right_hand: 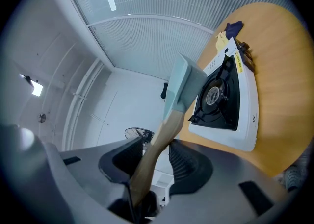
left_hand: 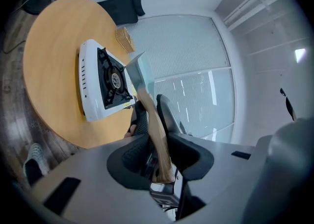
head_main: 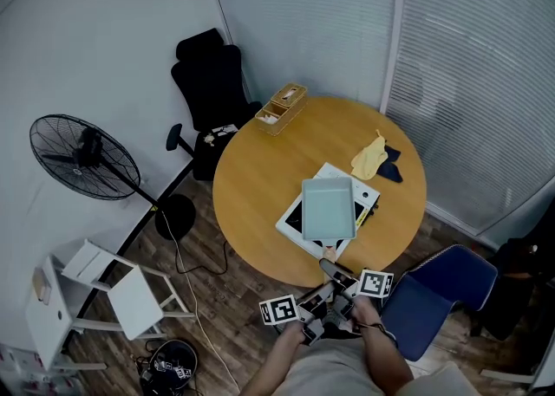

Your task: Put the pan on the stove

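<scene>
Left hand pose: the left hand (head_main: pixel 299 327) is low at the near edge of the round wooden worktop (head_main: pixel 260 169). Its forearm reaches forward from the person's body and its claw points roughly level towards the worktop.
Right hand pose: the right hand (head_main: pixel 362 314) is just beside the left one, slightly further forward. Its claw also points roughly level, and the two converge on the same spot.
Left claw (left_hand: pixel 151 104): clenched on the light wooden handle (left_hand: pixel 156 132) of the pan. The two black pads press on opposite sides of it, and the handle end reaches back into the throat of the claw.
Right claw (right_hand: pixel 158 142): its jaws are spread wide. The same handle runs between them and lies against one pad, with a gap showing to the other pad, so no grip is visible here.
Pale blue-green square pan (head_main: pixel 329 208): carried by its handle, which points towards the person. In the head view it lies over the stove.
White portable gas stove with black burner top (head_main: pixel 290 224): flat on the near half of the worktop. Both gripper views show its burner uncovered, so the pan is not seated on it.
Yellow cloth (head_main: pixel 370 157): on the worktop beyond the stove, apart from it.
</scene>
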The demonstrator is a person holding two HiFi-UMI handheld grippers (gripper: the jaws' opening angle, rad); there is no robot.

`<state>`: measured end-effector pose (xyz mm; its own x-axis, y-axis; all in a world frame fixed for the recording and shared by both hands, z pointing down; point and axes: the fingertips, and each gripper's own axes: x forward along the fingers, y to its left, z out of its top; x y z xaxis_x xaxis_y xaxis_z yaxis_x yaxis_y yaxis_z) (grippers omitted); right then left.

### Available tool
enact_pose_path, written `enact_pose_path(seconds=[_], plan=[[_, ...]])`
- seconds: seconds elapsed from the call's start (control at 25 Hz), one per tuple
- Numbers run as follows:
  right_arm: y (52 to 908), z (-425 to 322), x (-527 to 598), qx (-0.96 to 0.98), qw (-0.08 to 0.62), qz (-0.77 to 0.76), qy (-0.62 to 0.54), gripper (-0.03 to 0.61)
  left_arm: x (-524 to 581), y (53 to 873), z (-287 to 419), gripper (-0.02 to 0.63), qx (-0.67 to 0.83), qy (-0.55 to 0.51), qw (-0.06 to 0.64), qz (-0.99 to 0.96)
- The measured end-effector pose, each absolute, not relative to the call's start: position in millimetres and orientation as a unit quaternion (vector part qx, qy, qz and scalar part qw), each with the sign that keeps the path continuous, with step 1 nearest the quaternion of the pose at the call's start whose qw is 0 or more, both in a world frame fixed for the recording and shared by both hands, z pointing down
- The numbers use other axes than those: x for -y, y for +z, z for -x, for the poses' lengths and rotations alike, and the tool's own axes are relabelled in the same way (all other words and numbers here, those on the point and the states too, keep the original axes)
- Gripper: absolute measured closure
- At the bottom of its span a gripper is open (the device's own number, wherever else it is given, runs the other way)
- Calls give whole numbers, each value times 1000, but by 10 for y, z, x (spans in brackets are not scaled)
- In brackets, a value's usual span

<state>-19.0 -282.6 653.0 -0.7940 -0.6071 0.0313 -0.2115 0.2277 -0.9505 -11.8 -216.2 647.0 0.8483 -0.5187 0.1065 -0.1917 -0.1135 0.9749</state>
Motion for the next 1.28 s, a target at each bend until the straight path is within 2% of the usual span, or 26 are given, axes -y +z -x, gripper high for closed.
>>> enact_pose_path(seconds=[1.28], plan=[[7057, 155, 3219, -735, 140, 245, -617, 396, 2577, 6890, 43, 476, 297, -150, 652, -681]])
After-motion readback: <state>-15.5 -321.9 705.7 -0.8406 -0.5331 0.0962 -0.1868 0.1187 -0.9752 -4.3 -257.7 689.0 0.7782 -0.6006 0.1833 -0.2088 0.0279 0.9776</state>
